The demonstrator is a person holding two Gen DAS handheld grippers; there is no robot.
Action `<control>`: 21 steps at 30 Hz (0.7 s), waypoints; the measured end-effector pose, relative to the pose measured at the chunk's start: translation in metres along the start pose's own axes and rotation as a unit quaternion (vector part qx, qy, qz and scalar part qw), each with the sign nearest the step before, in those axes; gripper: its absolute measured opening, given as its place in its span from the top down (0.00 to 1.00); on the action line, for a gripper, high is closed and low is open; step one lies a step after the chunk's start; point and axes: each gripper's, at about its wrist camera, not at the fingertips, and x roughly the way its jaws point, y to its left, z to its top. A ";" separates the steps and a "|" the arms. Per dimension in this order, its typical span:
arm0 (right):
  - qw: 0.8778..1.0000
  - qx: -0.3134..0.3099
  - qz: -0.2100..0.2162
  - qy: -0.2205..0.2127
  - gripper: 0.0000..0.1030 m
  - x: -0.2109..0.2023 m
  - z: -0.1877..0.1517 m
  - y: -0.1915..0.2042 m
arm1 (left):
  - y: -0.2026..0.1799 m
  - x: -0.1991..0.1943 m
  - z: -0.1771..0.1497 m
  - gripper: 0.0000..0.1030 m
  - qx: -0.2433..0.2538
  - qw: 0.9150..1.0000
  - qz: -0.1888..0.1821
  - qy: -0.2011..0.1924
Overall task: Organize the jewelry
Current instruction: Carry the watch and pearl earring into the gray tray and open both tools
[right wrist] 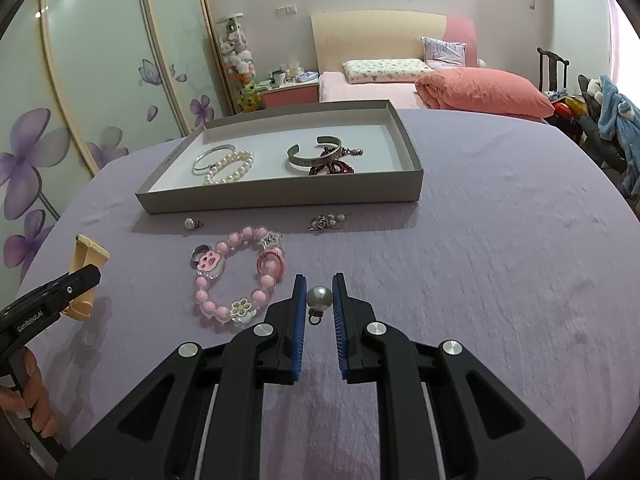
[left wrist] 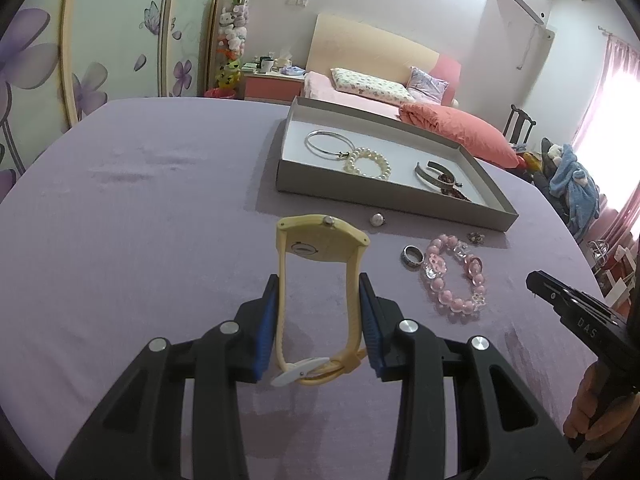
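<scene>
Right wrist: pink bead bracelet lies before tray.

I see a lilac tablecloth covering the work surface, and behind it a bed with a cream headboard, a floral pillow, a lavender pillow and a folded coral duvet. Left of the bed I get a pink nightstand cluttered with small stuff I can't make out, a clear tube of plush toys, and wardrobe doors with purple flowers. On the right I note a dark chair and a blue plush robe; the left wrist view adds pink curtains.
</scene>
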 end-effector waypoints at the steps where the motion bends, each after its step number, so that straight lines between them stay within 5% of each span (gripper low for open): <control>1: 1.000 0.000 0.000 -0.001 0.86 -0.001 0.000 0.000 | 0.000 0.000 0.001 0.64 0.000 1.000 0.000 0.000; 21: 0.982 -0.043 -0.001 -0.185 0.86 -0.058 0.051 0.012 | -0.019 -0.042 0.046 0.63 0.023 0.991 -0.022 -0.132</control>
